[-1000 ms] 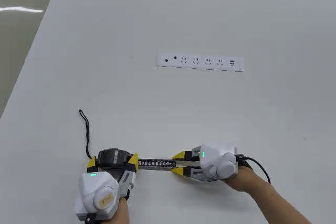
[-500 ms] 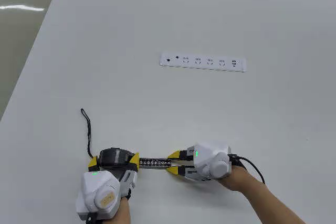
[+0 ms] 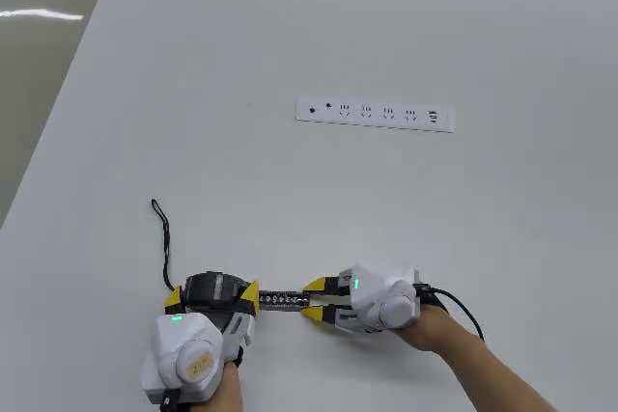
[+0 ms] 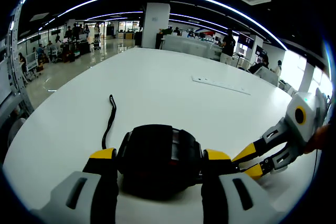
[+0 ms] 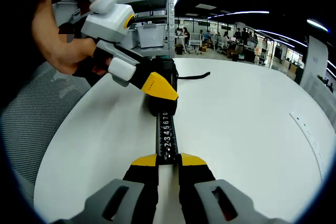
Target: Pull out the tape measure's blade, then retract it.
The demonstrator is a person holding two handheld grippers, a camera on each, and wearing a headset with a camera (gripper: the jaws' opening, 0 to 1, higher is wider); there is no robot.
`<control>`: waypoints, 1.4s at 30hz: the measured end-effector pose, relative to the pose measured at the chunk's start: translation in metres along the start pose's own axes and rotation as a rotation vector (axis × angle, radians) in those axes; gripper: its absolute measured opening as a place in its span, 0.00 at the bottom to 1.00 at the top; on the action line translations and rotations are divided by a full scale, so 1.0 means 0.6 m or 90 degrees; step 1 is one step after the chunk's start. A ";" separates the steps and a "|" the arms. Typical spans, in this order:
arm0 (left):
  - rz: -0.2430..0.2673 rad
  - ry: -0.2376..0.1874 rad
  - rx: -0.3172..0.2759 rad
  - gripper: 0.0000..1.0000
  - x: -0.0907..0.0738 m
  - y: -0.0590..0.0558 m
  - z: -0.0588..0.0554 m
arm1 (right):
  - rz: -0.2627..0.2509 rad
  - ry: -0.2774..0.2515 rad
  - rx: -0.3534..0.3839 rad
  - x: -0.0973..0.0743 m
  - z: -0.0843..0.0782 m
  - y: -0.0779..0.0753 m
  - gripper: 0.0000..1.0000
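The black tape measure (image 3: 213,289) lies near the table's front edge, its case (image 4: 159,157) held between the yellow-tipped jaws of my left gripper (image 3: 212,297), which is shut on it. A short stretch of blade (image 3: 280,297) with printed numbers (image 5: 166,132) runs right from the case. My right gripper (image 3: 309,299) is shut on the blade's end (image 5: 168,157). A black wrist strap (image 3: 163,238) trails from the case toward the far left. The right gripper (image 4: 251,161) also shows at the right of the left gripper view.
A white power strip (image 3: 375,115) lies on the white table (image 3: 290,180) well beyond the grippers. A black cable (image 3: 459,305) runs from the right gripper. The table's left edge (image 3: 58,123) drops to a grey floor.
The right gripper has moved left toward the case with the blade end in it, so less blade shows. The left gripper still holds the case in place.
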State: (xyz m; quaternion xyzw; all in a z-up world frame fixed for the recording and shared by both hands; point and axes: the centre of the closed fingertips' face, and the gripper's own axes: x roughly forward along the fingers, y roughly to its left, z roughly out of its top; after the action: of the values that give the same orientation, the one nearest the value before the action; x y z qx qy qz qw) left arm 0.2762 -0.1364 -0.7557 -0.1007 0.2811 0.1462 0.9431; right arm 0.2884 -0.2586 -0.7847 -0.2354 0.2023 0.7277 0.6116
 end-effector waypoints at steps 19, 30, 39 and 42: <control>-0.008 0.004 -0.007 0.61 -0.003 0.001 0.000 | 0.006 -0.012 -0.006 0.027 0.017 0.008 0.12; -0.012 0.007 -0.011 0.61 -0.003 0.000 0.000 | 0.011 -0.022 -0.006 0.045 0.031 0.009 0.12; -0.013 0.008 -0.012 0.61 -0.001 -0.001 0.000 | 0.017 -0.028 -0.009 0.060 0.041 0.009 0.12; -0.012 0.008 -0.014 0.61 -0.001 -0.002 0.001 | 0.018 -0.029 -0.010 0.066 0.046 0.008 0.12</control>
State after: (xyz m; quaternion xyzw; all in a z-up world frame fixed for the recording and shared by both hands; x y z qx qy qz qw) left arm 0.2759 -0.1374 -0.7548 -0.1143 0.2843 0.1396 0.9416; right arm 0.2753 -0.2119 -0.7857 -0.2206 0.1855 0.7430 0.6041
